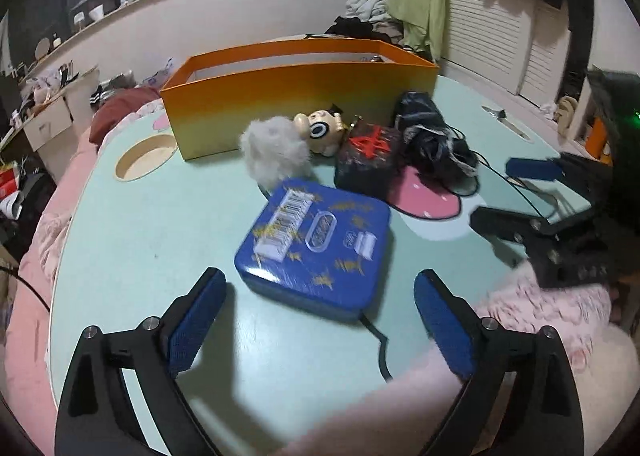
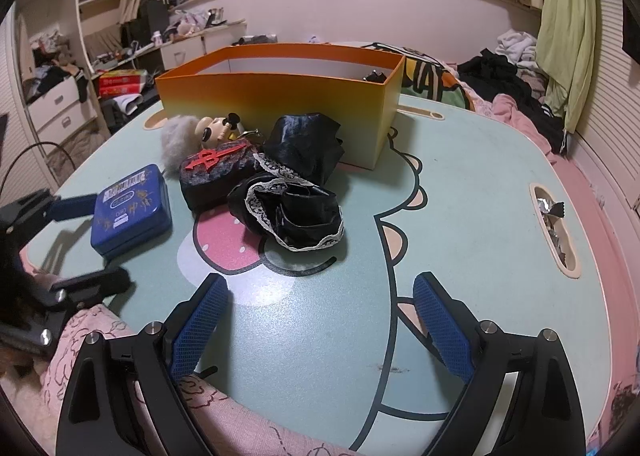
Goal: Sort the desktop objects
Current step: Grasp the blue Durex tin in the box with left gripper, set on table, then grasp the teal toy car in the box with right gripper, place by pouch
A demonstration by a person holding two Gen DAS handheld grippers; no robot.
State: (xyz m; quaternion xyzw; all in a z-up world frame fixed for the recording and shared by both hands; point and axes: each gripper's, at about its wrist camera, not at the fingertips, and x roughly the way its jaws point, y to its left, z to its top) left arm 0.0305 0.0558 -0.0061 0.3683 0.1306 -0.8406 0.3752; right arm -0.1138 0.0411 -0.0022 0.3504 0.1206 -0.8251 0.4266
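1 blue tin (image 1: 316, 244), flat w/ rounded corners, barcode sticker + gold marks on lid, lies on tabletop (image 1: 160, 223) in front of 1 orange box (image 1: 296, 95). Between tin & box: 1 white fluff ball (image 1: 274, 147), 1 cartoon figure (image 1: 320, 129), 1 dark pouch w/ red emblem (image 1: 368, 159), 1 black lace-trimmed cloth (image 2: 296, 211). 2 grippers: left gripper (image 1: 320, 320) jaws apart, just short of tin, not touching; right gripper (image 2: 320, 320) jaws apart, nothing between. Only right view shows box's inside back wall.
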